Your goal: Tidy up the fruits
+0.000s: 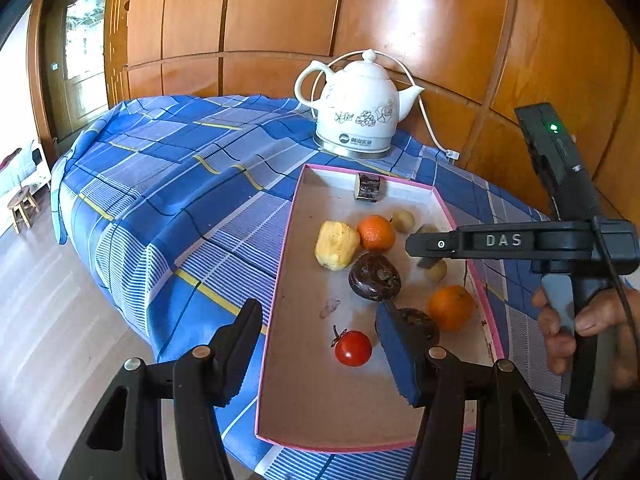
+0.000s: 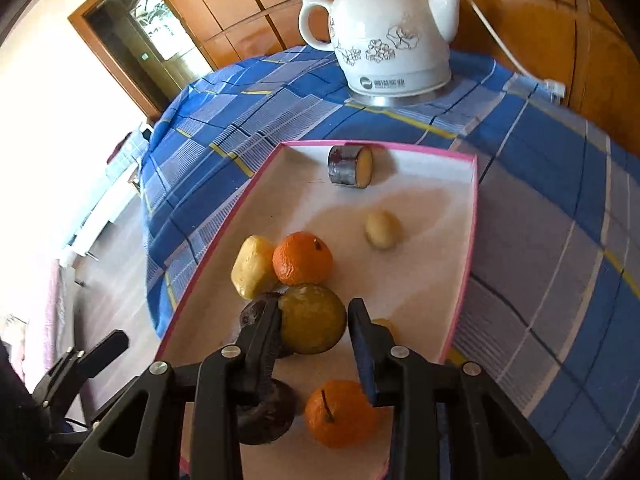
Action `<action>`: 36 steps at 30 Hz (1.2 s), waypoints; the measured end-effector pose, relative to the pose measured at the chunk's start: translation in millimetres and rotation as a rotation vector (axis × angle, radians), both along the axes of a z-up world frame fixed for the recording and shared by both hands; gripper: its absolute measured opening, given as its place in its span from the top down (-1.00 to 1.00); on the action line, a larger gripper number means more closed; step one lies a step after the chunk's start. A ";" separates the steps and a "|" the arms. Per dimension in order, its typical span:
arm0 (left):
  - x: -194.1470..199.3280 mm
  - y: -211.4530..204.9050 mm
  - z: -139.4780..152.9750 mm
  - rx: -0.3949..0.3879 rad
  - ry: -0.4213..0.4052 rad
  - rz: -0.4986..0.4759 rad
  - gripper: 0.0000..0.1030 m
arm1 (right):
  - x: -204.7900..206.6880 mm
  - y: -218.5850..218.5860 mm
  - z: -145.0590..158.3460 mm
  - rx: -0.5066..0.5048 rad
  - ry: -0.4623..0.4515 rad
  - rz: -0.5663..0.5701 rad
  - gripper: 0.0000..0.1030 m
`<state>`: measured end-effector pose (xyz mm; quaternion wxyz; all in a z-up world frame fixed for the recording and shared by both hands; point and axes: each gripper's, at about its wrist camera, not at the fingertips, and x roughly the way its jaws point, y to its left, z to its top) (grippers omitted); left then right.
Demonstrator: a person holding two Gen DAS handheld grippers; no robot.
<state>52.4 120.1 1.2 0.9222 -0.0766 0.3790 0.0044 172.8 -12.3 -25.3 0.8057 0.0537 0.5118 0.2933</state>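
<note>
Fruit sorting takes place inside the pink-rimmed tray (image 2: 474,216) on the checked cloth, where we keep all items gathered. We position the right gripper (image 2: 313,310) around the yellow-green fruit (image 2: 316,330), just beside the orange (image 2: 302,258). One pad touches the fruit and the other shows a thin gap, so we judge it bracketed rather than pinched. Its skin is smooth, round and dull olive-yellow. We hold the left gripper (image 1: 316,320) spread and empty above the tomato (image 1: 353,348), ready for a pick.
</note>
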 end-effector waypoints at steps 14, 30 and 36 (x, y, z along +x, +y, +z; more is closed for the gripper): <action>-4.6 -7.6 5.2 0.007 -0.019 -0.014 -0.17 | -31.3 -31.2 26.2 0.027 -0.096 -0.096 0.26; -16.4 -22.5 14.1 0.023 -0.050 -0.039 -0.25 | -85.7 -58.5 35.0 -0.027 -0.188 -0.223 0.17; -23.1 -28.3 17.0 0.039 -0.068 -0.036 -0.46 | -111.3 -65.1 35.2 -0.082 -0.241 -0.307 0.07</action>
